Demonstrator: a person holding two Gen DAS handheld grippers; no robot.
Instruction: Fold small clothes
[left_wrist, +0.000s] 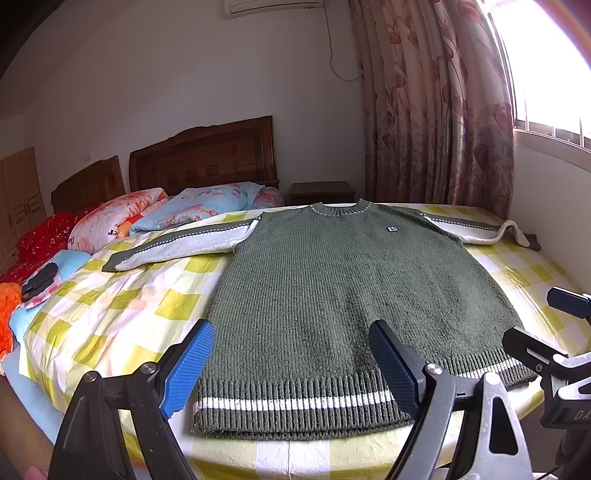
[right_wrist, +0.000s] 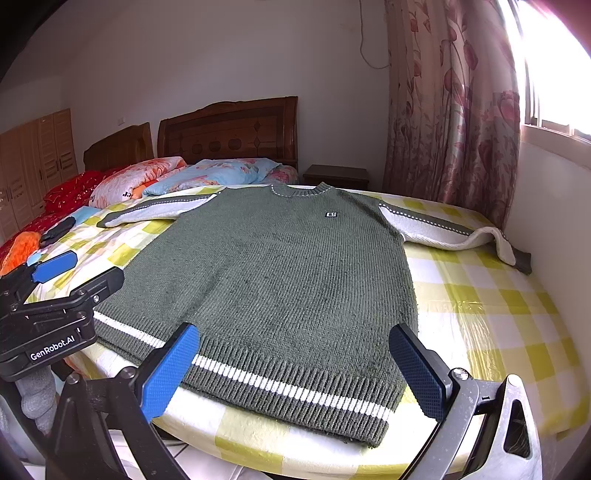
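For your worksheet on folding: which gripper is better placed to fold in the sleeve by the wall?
Probably the right gripper: it hovers open at the hem's wall-side end, nearer that sleeve of the sweater.

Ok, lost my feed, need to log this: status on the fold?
Left gripper open, right gripper open, both empty at the hem. Sweater flat, unfolded, sleeves spread. Nothing lying on it.
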